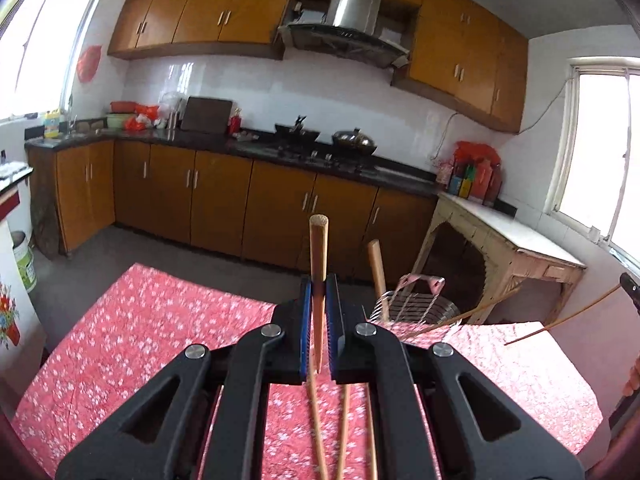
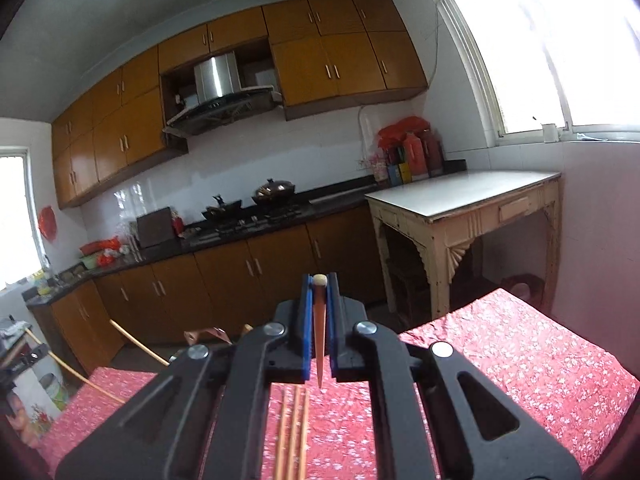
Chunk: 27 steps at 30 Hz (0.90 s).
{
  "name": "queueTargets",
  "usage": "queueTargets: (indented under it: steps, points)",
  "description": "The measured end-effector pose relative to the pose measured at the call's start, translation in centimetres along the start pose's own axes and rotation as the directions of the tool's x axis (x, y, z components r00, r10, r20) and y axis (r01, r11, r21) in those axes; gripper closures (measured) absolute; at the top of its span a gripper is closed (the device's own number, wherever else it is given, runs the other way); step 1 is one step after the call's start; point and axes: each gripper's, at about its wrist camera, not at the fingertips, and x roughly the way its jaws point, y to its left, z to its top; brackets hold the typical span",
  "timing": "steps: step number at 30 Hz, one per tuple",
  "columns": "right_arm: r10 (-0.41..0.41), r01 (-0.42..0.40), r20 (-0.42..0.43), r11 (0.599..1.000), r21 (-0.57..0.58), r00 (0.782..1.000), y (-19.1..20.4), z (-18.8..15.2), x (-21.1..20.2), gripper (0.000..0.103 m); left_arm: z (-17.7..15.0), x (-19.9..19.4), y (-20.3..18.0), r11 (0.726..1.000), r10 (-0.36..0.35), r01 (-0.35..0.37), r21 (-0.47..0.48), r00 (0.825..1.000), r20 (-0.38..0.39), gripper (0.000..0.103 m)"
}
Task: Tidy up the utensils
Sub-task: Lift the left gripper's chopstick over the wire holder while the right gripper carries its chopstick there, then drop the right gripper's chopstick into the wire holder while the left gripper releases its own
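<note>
Both grippers — left gripper, right gripper — each clamp one wooden chopstick above the floral tablecloth; next, judging by the layout, comes the wire utensil basket — tips lowered in.

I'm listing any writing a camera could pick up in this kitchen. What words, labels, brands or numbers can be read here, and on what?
None can be read.
Yellow bottle by the sink: label too blurred to read.
Colourful boxes at the counter's end: print too small to read.
Bucket on the floor: markings too blurred to read.
Red wall decoration: no legible characters.
</note>
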Motion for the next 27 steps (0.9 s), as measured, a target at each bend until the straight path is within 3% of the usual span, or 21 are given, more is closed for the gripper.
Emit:
queueTargets:
  steps: [5, 11, 22, 27]
  points:
    - [0.106, -0.106, -0.001, 0.994, 0.033, 0.994, 1.1, 2.5, -1.6, 0.096, 2.1, -1.7, -2.7, 0.998, -0.056, 0.056, 0.015, 0.998, 0.041, 0.096]
    - [0.191, -0.192, 0.018, 0.98, 0.055, 0.981, 3.5, 4.1, -0.9, 0.096, 4.1, -1.2, -5.5, 0.996, -0.092, 0.091, 0.014, 0.992, 0.081, 0.096]
    - [0.212, -0.212, -0.069, 0.977, -0.004, 0.975, 8.7, 2.9, 7.8, 0.096, 7.2, 4.4, -8.1, 0.996, -0.075, 0.08, -0.032, 0.986, 0.149, 0.096]
    - [0.232, -0.232, -0.147, 0.972, 0.018, 0.961, 8.9, 1.5, 10.9, 0.096, 6.3, 7.3, -8.8, 0.998, -0.057, 0.059, -0.016, 0.992, 0.115, 0.096]
